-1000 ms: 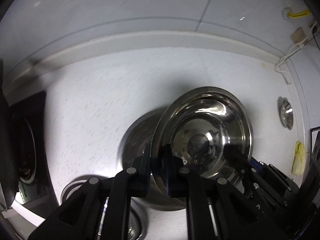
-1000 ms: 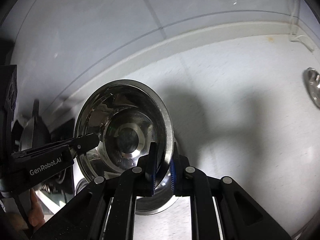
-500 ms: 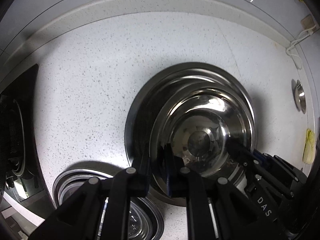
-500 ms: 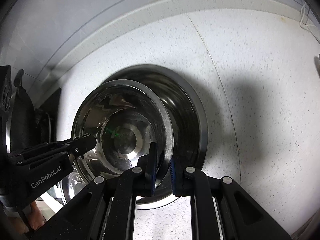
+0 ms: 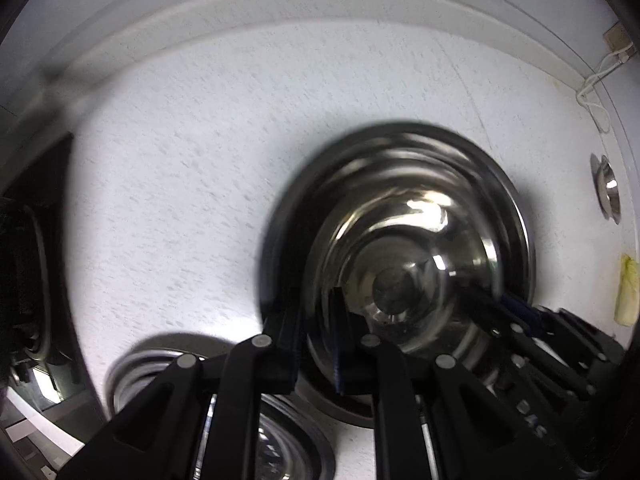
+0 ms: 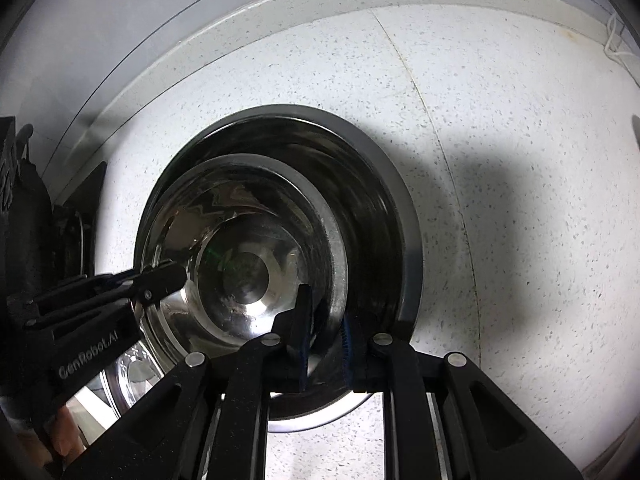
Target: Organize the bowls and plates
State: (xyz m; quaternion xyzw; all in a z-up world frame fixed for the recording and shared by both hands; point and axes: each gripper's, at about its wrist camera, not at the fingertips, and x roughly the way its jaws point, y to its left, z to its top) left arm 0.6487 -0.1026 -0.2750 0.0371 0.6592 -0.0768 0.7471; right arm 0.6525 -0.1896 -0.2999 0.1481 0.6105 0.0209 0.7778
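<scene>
A smaller steel bowl (image 6: pixel 240 264) sits inside a larger steel bowl (image 6: pixel 384 208) on the white speckled counter. My right gripper (image 6: pixel 325 330) straddles the smaller bowl's near rim, jaws slightly parted around it. My left gripper (image 5: pixel 316 340) straddles the same bowl's rim on its side, with a narrow gap showing; the smaller bowl (image 5: pixel 404 268) and the larger bowl (image 5: pixel 400 140) look blurred there. The left gripper also shows in the right wrist view (image 6: pixel 160 280), and the right gripper shows in the left wrist view (image 5: pixel 492 312).
Another steel dish (image 5: pixel 280 440) lies on the counter below the left gripper. A dark stove (image 5: pixel 28 280) is at the far left. A round metal fitting (image 5: pixel 608 190) and a yellow scrap (image 5: pixel 628 292) sit at the right. A raised backsplash ledge (image 6: pixel 280 12) runs behind.
Both grippers lowered the smaller bowl into the larger one. The jaws have loosened from a tight pinch on the rim to a small gap.
</scene>
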